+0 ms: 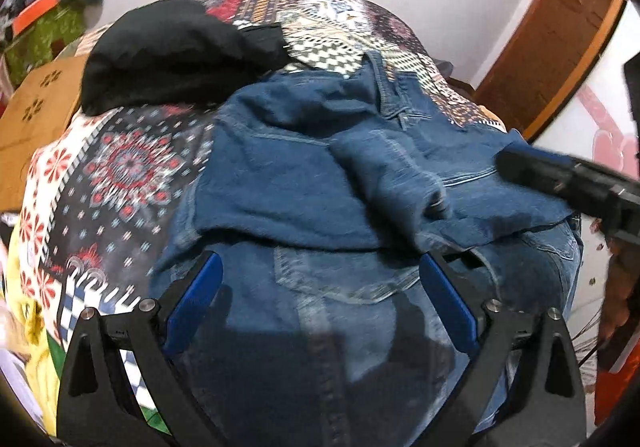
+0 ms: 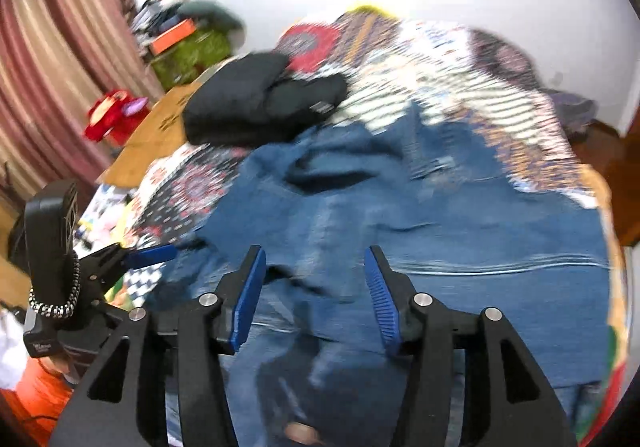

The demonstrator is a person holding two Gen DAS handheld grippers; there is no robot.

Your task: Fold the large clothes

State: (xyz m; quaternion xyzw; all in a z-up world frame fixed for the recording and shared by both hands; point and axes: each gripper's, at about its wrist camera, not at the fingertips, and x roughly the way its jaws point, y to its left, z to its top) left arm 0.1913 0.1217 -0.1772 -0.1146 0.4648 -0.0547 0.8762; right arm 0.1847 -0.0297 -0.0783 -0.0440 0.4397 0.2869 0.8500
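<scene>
Blue denim jeans (image 1: 320, 183) lie rumpled and partly folded over on a patterned bedspread (image 1: 120, 167). My left gripper (image 1: 320, 267) is open just above the jeans, near a back pocket, holding nothing. My right gripper (image 2: 316, 259) is open above the jeans (image 2: 440, 231), empty; this view is blurred by motion. The right gripper also shows at the right edge of the left wrist view (image 1: 568, 179). The left gripper shows at the left of the right wrist view (image 2: 132, 259).
A folded black garment (image 1: 172, 55) lies on the bedspread beyond the jeans, also in the right wrist view (image 2: 260, 103). A wooden bed edge (image 1: 36, 107) is at left, a wooden door frame (image 1: 552, 47) at right, curtains (image 2: 52, 67) at far left.
</scene>
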